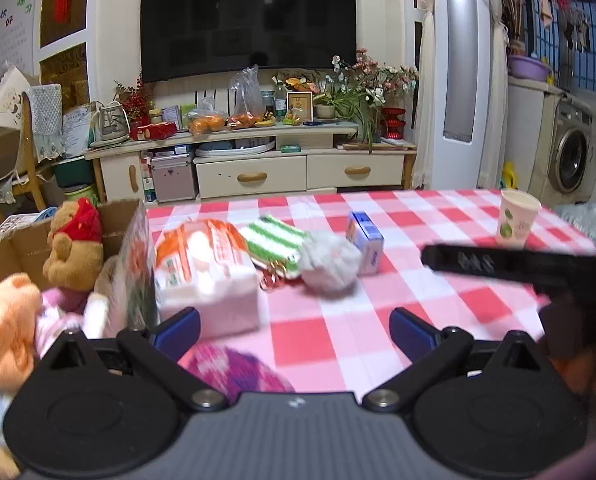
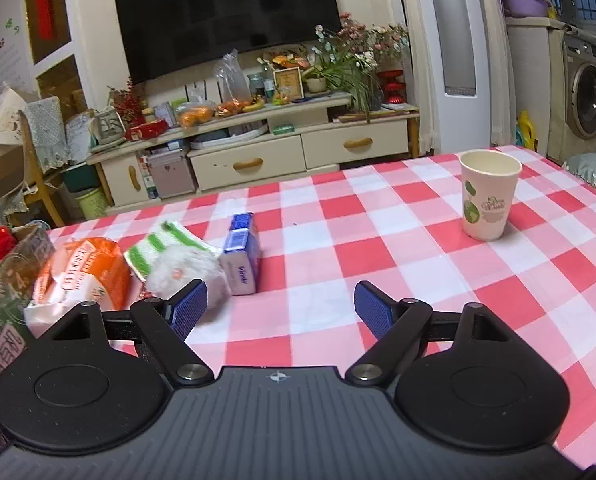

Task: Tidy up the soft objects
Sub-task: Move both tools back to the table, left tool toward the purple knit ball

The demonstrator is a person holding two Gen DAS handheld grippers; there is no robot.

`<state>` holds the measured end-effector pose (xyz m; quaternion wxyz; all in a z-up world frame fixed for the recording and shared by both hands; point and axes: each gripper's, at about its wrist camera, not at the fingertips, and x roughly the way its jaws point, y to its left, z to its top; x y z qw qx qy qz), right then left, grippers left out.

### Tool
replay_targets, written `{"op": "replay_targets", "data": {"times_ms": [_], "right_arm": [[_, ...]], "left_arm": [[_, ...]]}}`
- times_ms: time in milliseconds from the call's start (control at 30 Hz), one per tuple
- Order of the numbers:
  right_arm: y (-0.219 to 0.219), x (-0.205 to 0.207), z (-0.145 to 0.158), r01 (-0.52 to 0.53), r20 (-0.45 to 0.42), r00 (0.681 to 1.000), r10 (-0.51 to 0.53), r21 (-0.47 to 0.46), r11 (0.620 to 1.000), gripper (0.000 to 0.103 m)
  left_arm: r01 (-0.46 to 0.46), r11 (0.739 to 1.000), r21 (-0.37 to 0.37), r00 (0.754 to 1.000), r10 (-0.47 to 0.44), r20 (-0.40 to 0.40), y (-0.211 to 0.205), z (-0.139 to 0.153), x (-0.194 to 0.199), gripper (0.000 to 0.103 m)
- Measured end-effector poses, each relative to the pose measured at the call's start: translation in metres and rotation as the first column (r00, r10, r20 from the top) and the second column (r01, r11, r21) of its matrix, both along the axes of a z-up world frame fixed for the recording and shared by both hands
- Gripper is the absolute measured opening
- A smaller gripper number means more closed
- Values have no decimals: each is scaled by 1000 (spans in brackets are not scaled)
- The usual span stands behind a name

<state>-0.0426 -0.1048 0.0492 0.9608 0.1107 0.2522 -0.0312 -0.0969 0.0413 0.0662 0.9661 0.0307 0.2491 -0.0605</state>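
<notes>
- Left gripper [image 1: 293, 330]: jaws wide apart, holding nothing; a blurred purple-pink soft thing [image 1: 237, 372] lies just under and between them, contact unclear.
- Right gripper [image 2: 280, 308]: jaws wide apart, empty; left pad [image 2: 187, 308] overlaps the white fluffy toy [image 2: 181, 270] in view, touching or not I can't tell.
- Free cloth [image 2: 378, 248] ahead of the right gripper out to the cup [image 2: 486, 200] near the far right edge.
- Cluster left of centre: tissue pack [image 1: 205, 268], green-striped pack [image 1: 275, 246], fluffy toy, blue box [image 2: 241, 256], packed close together.
- Cardboard box [image 1: 25, 240] at the table's left edge holds a bear [image 1: 73, 248] and an orange plush [image 1: 5, 328], the plush blurred and cut off.
- A dark blurred bar [image 1: 498, 262] blocks the left view's right side, probably the other gripper.
</notes>
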Motion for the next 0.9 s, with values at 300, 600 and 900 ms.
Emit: {"op": "replay_targets", "data": {"times_ms": [300, 600, 900], "right_arm": [[-19, 4, -15, 1, -30, 1000, 0, 27, 1000, 101], [-18, 13, -21, -36, -38, 999, 37, 40, 999, 101], [-15, 34, -29, -68, -41, 997, 70, 48, 997, 101]], "left_arm": [[-115, 992, 41, 993, 116, -21, -9, -23, -6, 99], [-171, 980, 99, 983, 176, -48, -16, -38, 12, 99], [-136, 991, -1, 966, 133, -220, -13, -58, 28, 102]]}}
